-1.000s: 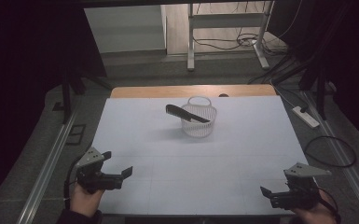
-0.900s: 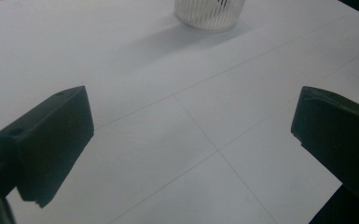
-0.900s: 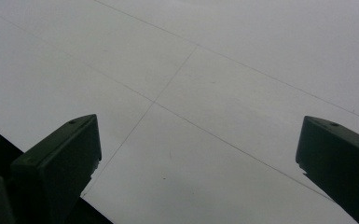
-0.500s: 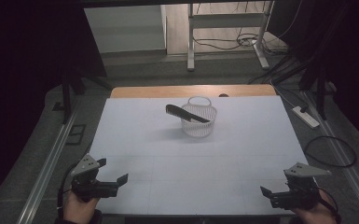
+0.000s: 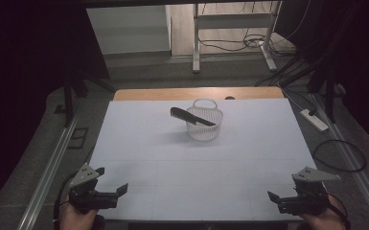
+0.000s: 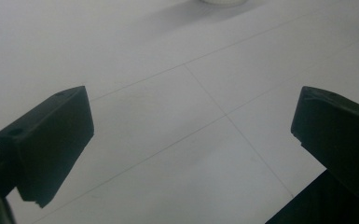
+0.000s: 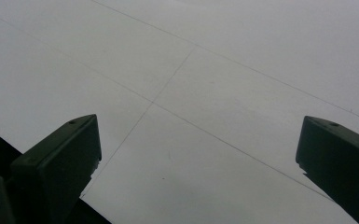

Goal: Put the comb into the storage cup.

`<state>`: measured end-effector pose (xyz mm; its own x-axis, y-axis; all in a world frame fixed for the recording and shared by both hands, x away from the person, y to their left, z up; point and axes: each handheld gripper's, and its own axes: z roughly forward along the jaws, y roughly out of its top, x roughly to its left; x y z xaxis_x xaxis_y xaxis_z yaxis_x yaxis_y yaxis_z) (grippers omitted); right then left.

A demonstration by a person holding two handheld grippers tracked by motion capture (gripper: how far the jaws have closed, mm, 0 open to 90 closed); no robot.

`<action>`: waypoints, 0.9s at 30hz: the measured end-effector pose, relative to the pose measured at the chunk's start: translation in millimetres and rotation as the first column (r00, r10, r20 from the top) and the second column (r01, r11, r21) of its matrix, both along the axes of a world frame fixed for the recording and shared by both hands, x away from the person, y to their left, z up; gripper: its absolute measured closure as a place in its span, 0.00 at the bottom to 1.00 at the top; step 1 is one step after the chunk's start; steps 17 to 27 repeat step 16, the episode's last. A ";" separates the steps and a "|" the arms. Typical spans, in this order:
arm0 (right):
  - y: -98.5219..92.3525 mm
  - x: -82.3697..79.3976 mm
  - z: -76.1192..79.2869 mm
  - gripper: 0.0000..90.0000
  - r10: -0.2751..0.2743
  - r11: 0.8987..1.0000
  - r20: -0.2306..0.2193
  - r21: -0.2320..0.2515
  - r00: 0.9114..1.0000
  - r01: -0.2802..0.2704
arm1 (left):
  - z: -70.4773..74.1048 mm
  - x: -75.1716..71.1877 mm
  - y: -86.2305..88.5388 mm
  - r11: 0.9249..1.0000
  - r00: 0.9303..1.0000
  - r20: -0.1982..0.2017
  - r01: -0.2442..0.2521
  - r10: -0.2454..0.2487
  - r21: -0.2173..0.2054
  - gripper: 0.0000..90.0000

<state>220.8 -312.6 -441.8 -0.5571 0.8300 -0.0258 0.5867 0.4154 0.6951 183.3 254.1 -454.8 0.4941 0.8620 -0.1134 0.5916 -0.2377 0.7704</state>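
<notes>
The black knife (image 5: 192, 116) lies across the top of the little white basket (image 5: 205, 127) at the far middle of the table (image 5: 148, 143). Both the left claw (image 5: 120, 191) and the right claw (image 5: 272, 197) are spread wide and hold nothing. They sit at the near corners, well apart from the knife, which points left and right, and the left claw looks a bit nearer.

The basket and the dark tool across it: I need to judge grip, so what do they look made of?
The basket looks like white plastic or coated wire, matte: thin ribs with gaps show. The dark tool lying across its rim looks like matte black plastic or rubber; it is too small to tell for certain.
</notes>
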 end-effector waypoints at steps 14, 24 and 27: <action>-0.1 0.2 0.1 0.00 -0.015 1.000 0.001 0.001 1.000 0.015 | -0.8 -0.3 -7.9 0.997 0.999 -0.043 0.015 -0.012 0.081 0.00; -0.1 0.2 0.1 0.00 -0.014 1.000 0.001 -0.002 1.000 0.014 | -0.7 0.4 -8.4 0.997 0.999 -0.043 0.016 -0.012 0.080 0.00; -0.1 0.2 0.1 0.00 -0.014 1.000 0.001 -0.002 1.000 0.014 | -0.7 0.4 -8.4 0.997 0.999 -0.043 0.016 -0.012 0.080 0.00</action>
